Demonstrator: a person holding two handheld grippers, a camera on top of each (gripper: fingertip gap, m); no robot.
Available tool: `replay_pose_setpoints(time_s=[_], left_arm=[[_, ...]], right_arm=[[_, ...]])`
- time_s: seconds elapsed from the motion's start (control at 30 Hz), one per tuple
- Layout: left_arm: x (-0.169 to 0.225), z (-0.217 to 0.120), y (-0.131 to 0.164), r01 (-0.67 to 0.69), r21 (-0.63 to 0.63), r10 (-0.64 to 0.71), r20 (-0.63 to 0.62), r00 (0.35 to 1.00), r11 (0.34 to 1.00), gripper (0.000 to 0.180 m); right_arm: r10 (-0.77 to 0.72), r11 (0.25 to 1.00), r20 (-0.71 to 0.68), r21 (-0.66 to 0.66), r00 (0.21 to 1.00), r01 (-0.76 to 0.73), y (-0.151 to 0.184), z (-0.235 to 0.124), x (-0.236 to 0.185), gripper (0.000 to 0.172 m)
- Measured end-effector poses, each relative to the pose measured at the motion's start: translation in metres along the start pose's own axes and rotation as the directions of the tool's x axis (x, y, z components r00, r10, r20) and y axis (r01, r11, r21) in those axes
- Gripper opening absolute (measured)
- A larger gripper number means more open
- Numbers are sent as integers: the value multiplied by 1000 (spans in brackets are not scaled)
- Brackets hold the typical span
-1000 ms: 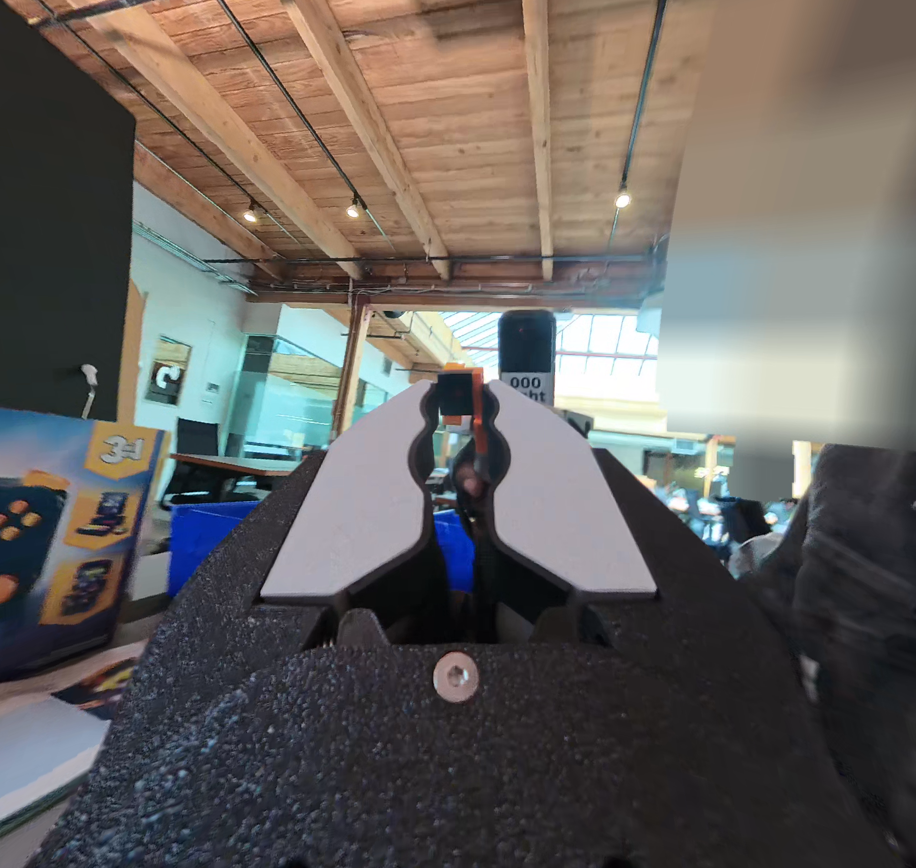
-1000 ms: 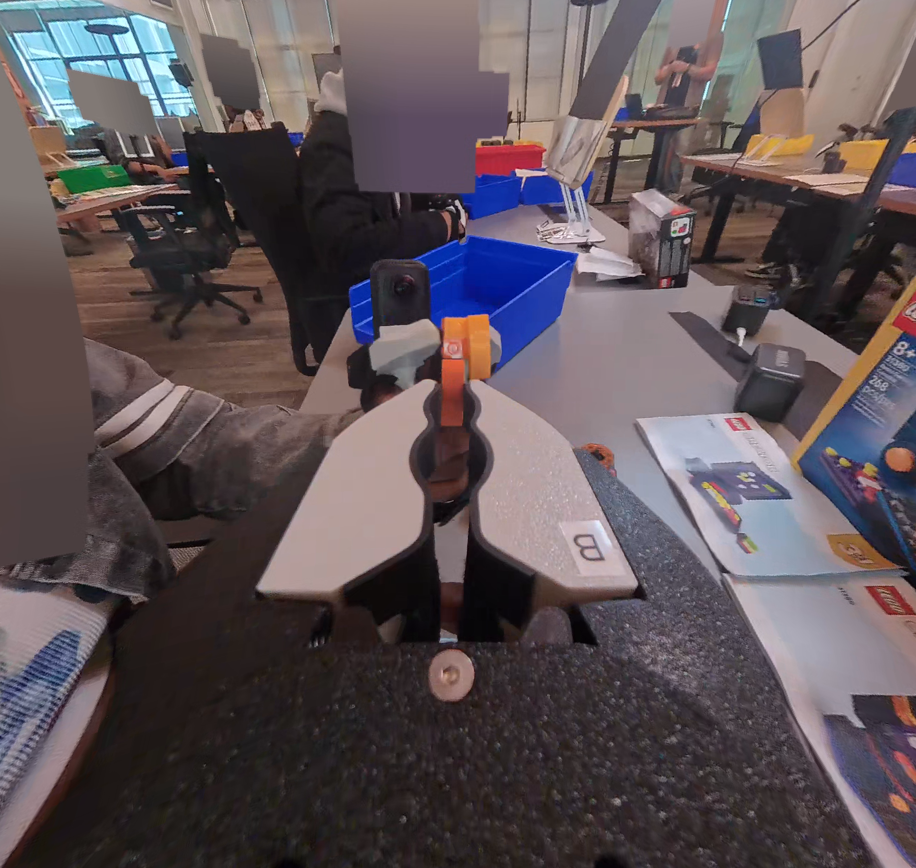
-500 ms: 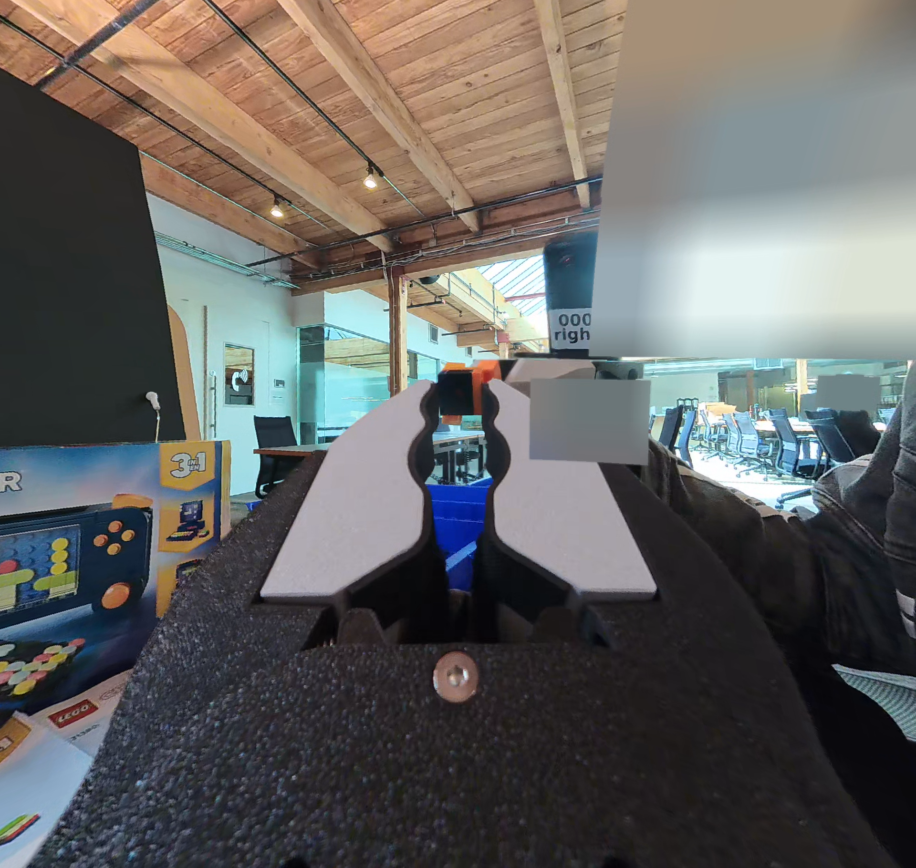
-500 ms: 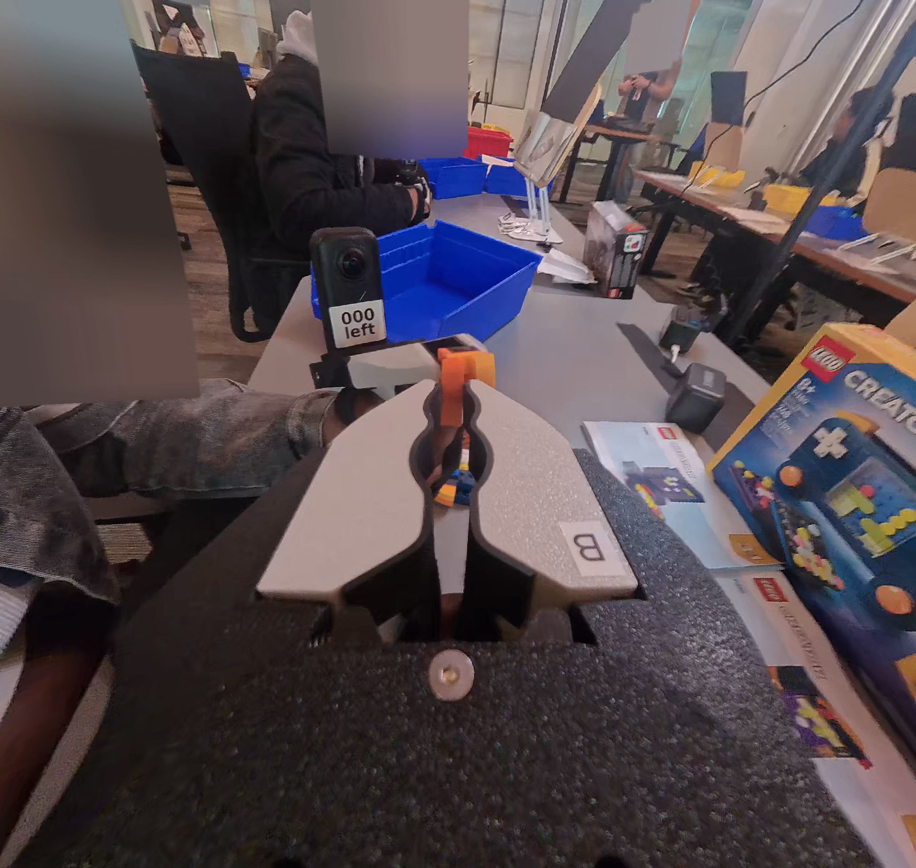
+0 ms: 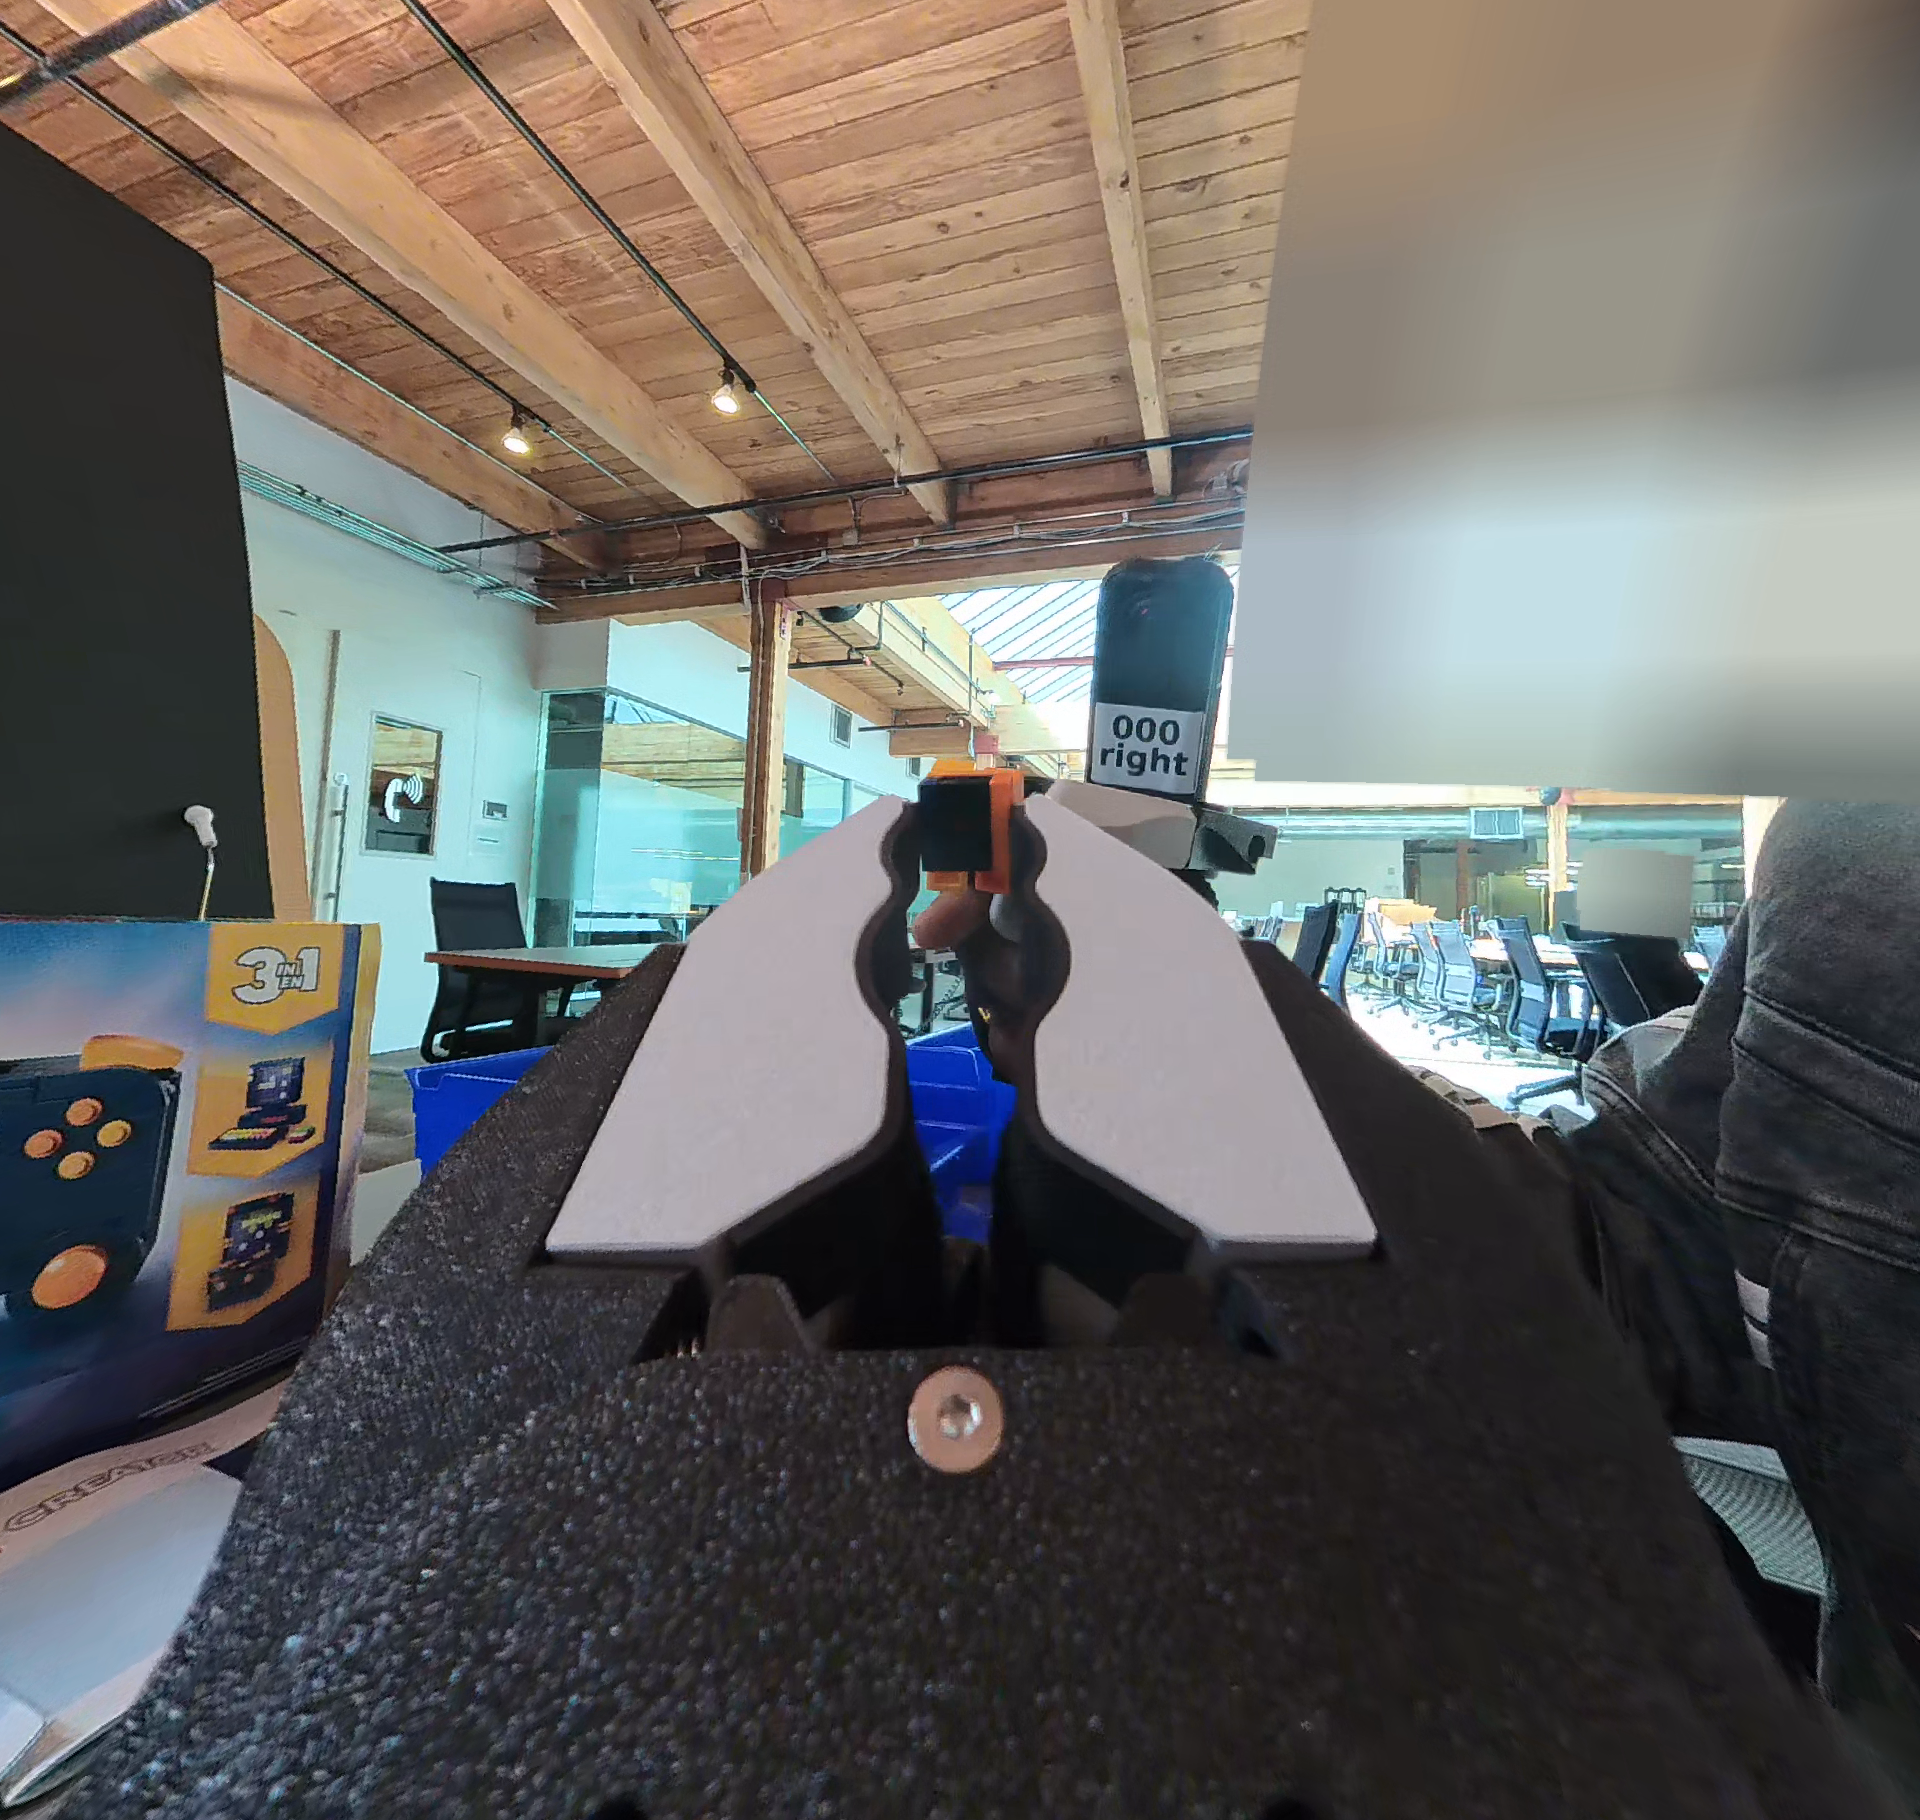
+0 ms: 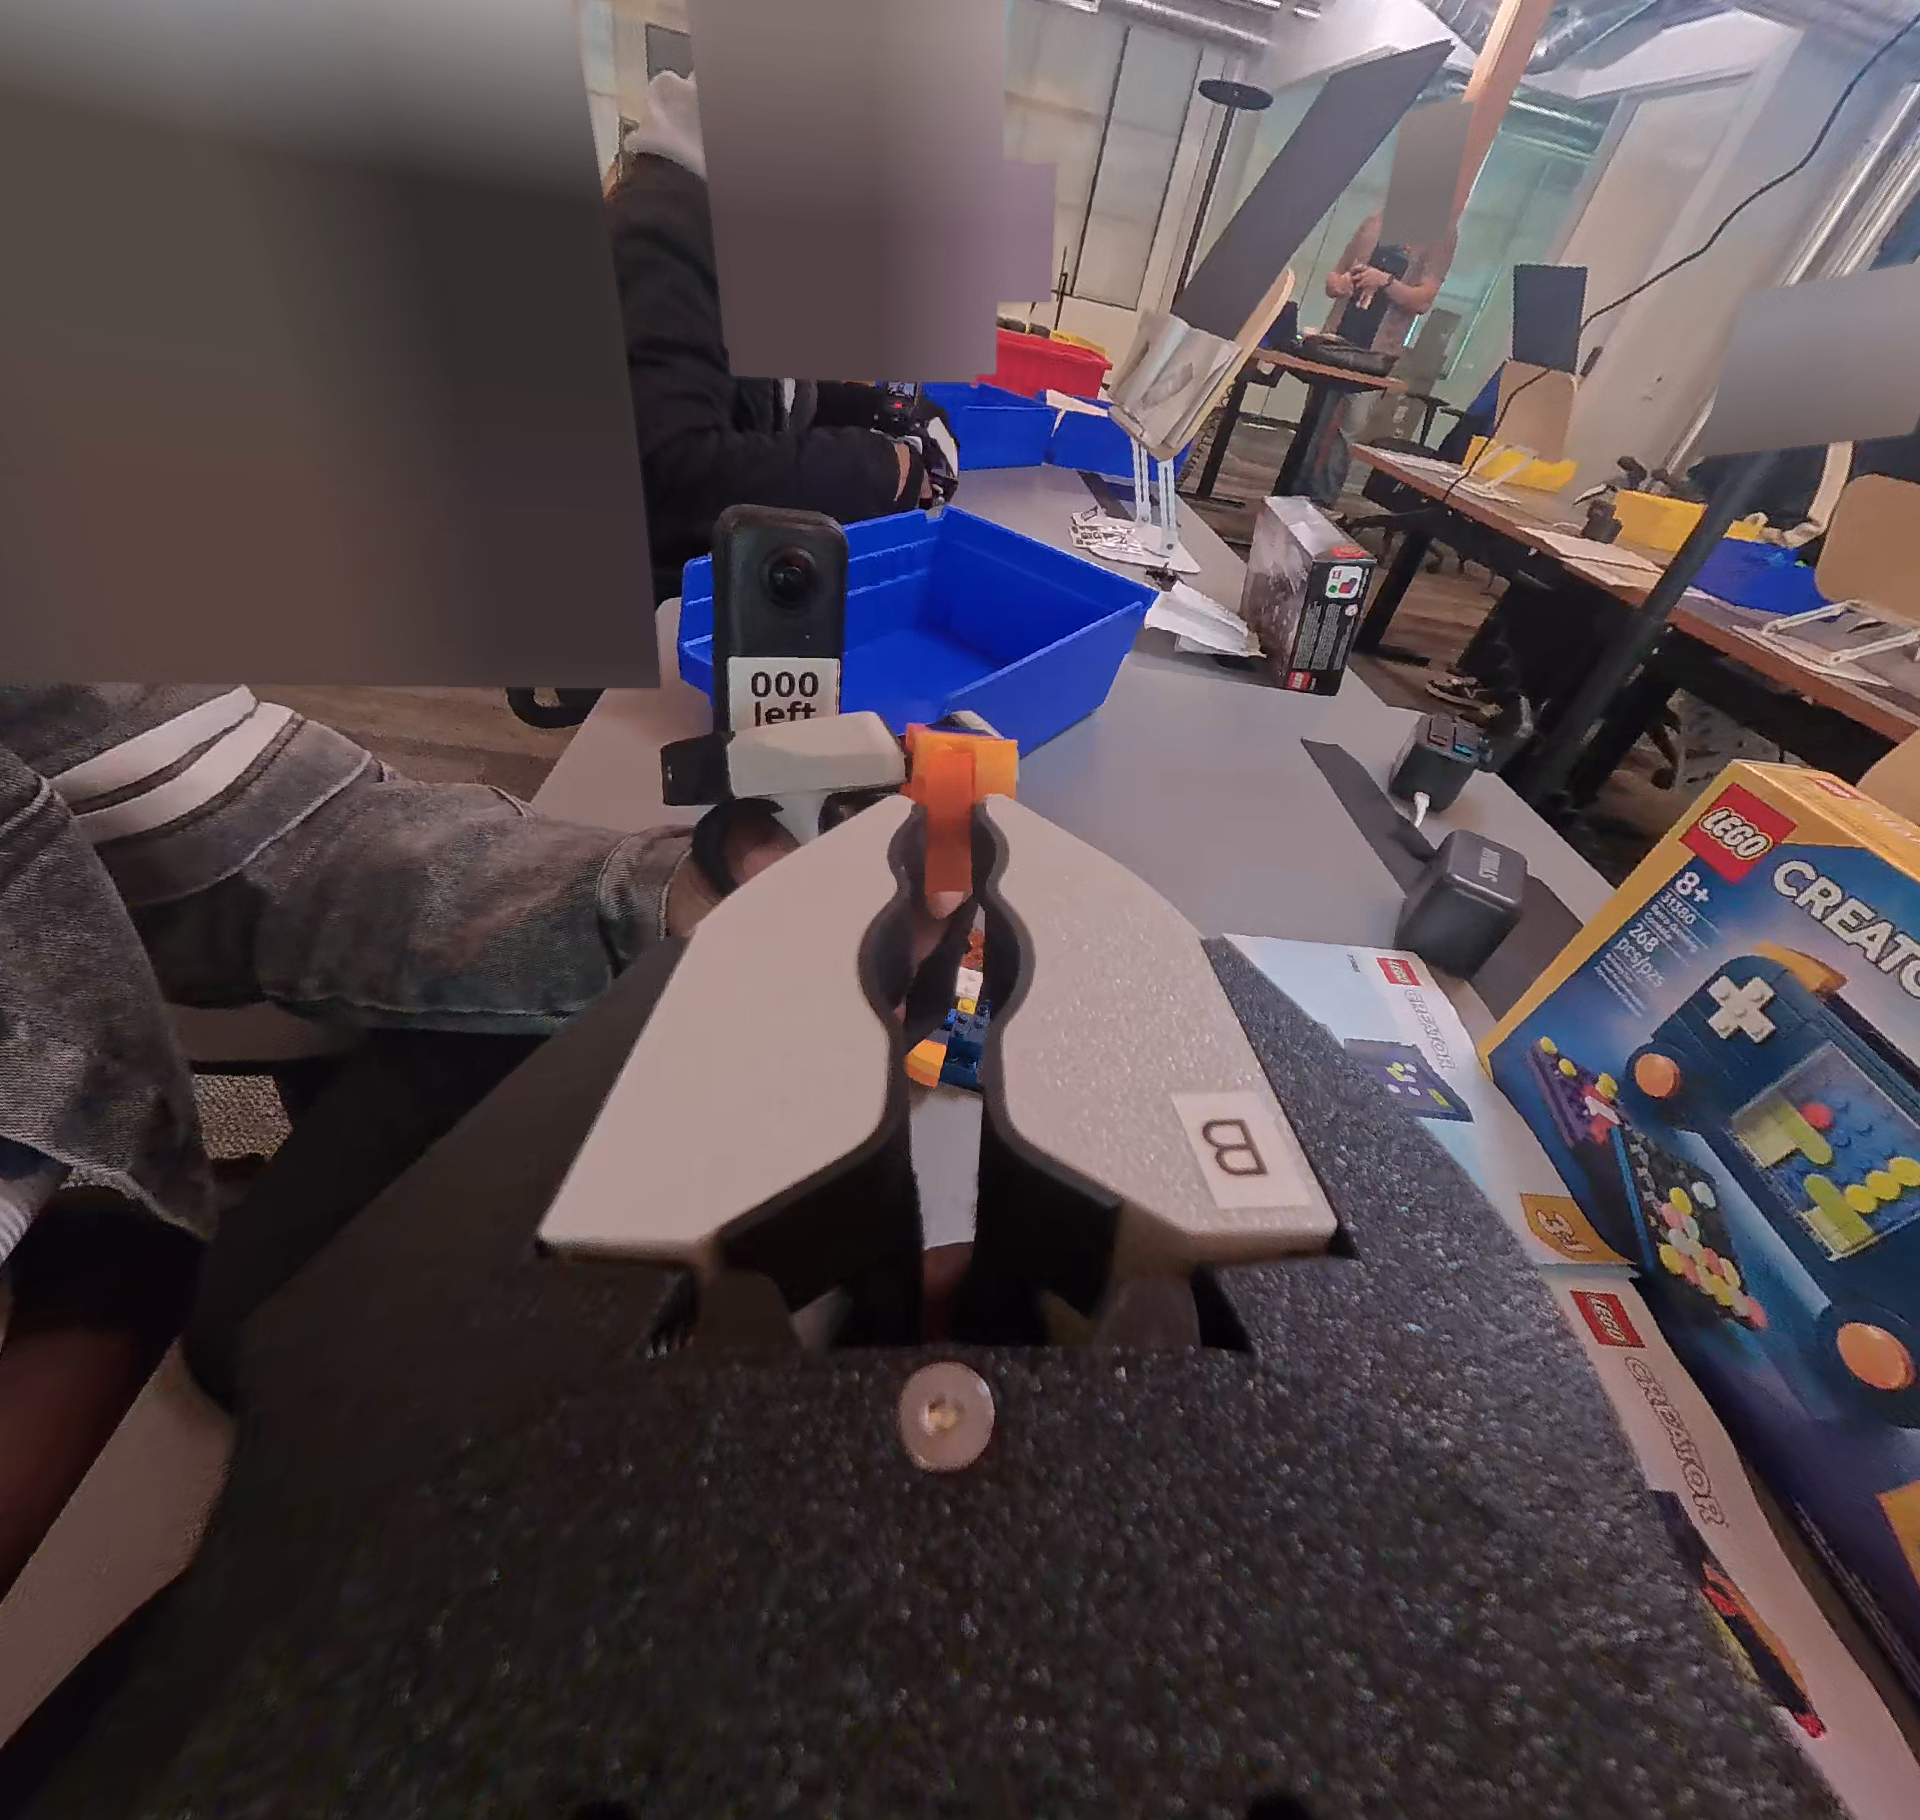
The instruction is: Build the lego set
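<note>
My left gripper (image 5: 961, 825) is shut on a small black brick (image 5: 954, 828) that has orange bricks (image 5: 1000, 835) stuck to it. My right gripper (image 6: 945, 825) is shut on a thin orange brick (image 6: 948, 835) that stands upright between its pads. The two grippers meet tip to tip above the grey table (image 6: 1195, 783), and the orange parts are pressed together. The right wrist view shows the left gripper's fingertip (image 6: 810, 757) coming in from the left against the orange block (image 6: 961, 762). The left wrist view shows the right gripper's finger (image 5: 1122, 820) just behind the bricks.
A blue bin (image 6: 997, 617) stands behind the grippers and also shows in the left wrist view (image 5: 457, 1105). A toy set box (image 6: 1745, 1043) and booklets (image 6: 1382, 1022) lie to the right. Loose bricks (image 6: 951, 1053) lie under the fingers. Black chargers (image 6: 1460, 897) sit further back. The grippers are tip to tip, or close to it.
Both grippers stayed shut on their bricks and stayed tip to tip. Both views swung and tilted a little as the hands moved together; the right view rose slightly above the table.
</note>
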State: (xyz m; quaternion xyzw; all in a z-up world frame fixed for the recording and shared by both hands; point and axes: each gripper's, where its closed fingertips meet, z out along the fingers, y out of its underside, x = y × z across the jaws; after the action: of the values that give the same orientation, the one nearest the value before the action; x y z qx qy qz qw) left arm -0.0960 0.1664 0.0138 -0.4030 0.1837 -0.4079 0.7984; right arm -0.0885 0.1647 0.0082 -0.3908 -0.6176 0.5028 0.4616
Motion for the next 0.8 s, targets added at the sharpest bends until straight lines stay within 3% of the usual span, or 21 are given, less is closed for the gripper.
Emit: replay_pose_setpoints(time_s=[0.3,0.5,0.57,0.67,0.73,0.8], left_arm=[[-9,-1,0,19,25,-21,78,997,1000,15],[-13,-11,-20,259,253,-284,69,956,932,15],[-13,-17,-27,287,304,-318,59,946,909,15],[-18,-24,-33,261,320,-299,76,951,911,15],[-21,-27,-35,265,336,-309,86,947,904,15],[-18,-27,-33,265,332,-310,90,946,905,16]], right_arm=[[-51,998,-112,39,992,56,-2,1,9,7],[30,999,-113,-14,993,-32,-6,-8,10,7],[120,959,-131,-241,984,-149,33,-17,17,8],[239,702,-195,-642,951,-308,141,-39,11,8],[158,601,-208,-755,965,-261,193,-49,9,8],[52,547,-207,-813,977,-202,223,-55,11,8]])
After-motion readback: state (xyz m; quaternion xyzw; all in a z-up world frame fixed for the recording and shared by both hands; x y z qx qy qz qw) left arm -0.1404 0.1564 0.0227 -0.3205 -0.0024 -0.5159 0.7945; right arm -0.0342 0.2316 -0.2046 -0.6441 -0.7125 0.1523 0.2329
